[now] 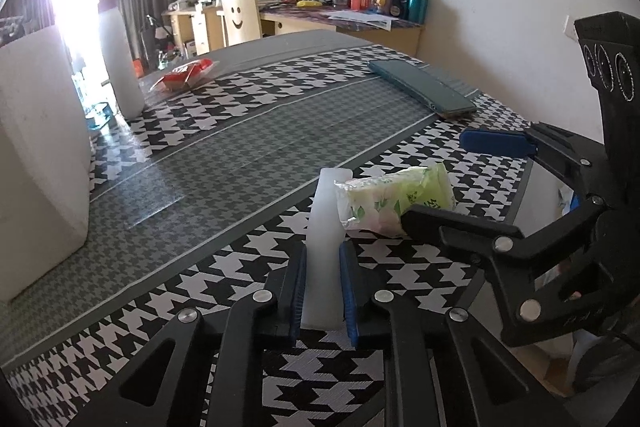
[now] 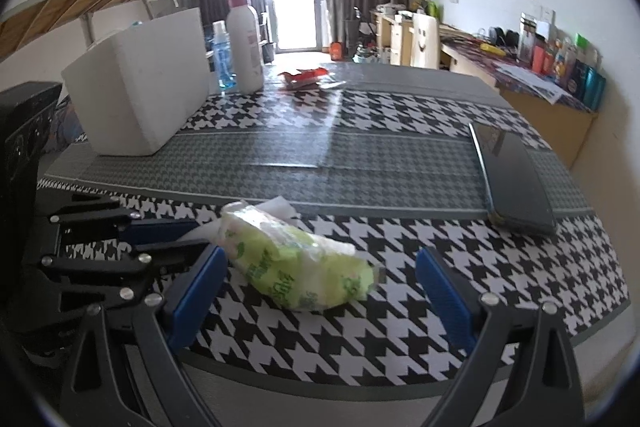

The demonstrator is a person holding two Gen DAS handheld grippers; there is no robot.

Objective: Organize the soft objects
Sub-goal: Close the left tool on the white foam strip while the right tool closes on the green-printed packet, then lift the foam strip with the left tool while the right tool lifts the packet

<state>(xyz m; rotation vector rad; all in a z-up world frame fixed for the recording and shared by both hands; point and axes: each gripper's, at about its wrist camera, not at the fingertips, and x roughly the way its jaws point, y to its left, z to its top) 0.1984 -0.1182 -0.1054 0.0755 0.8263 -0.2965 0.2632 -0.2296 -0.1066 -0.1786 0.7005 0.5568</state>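
Foam strip (image 1: 326, 247), white and upright, is clamped between the blue pads of the left hand-held gripper (image 1: 323, 293) in the left wrist view, the green tissue pack (image 1: 394, 201) just beside it on the desk (image 1: 240, 155). In the right wrist view, the right hand-held gripper (image 2: 320, 301) is spread wide around the pack; the strip is largely hidden behind it. A white box (image 2: 140, 87) and bottles (image 2: 244, 43) are seen beyond.
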